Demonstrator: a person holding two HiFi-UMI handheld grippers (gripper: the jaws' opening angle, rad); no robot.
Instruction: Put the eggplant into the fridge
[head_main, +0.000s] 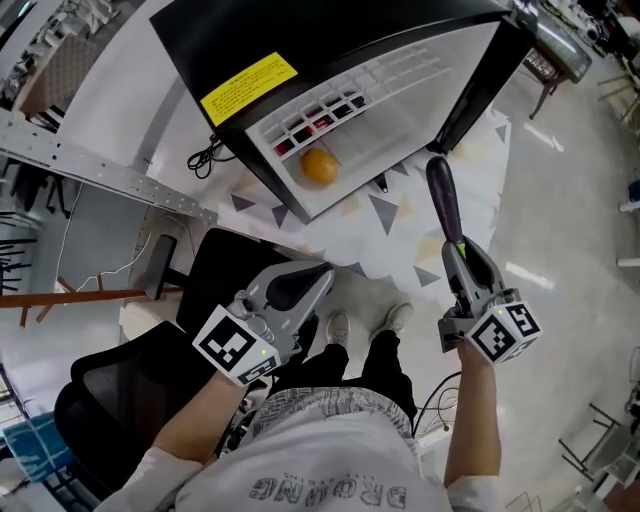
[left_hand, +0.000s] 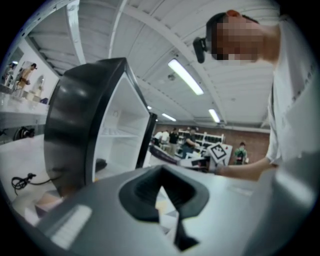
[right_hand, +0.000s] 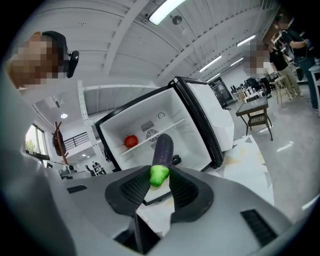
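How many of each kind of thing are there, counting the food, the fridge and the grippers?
Eggplant: 1
Round orange-red fruit: 1
Fridge: 1
Grippers: 2, left gripper and right gripper
Total: 5

1. Bright, even light falls from the ceiling strip lights (left_hand: 186, 76); shadows are soft throughout.
2. Pale glare streaks lie on the floor (head_main: 560, 200).
3. Both gripper views bow at the edges and go dark in the corners.
4. The eggplant (right_hand: 162, 149) is sharp; the near body of the left gripper (left_hand: 160, 180) looks blurred, perhaps from motion.
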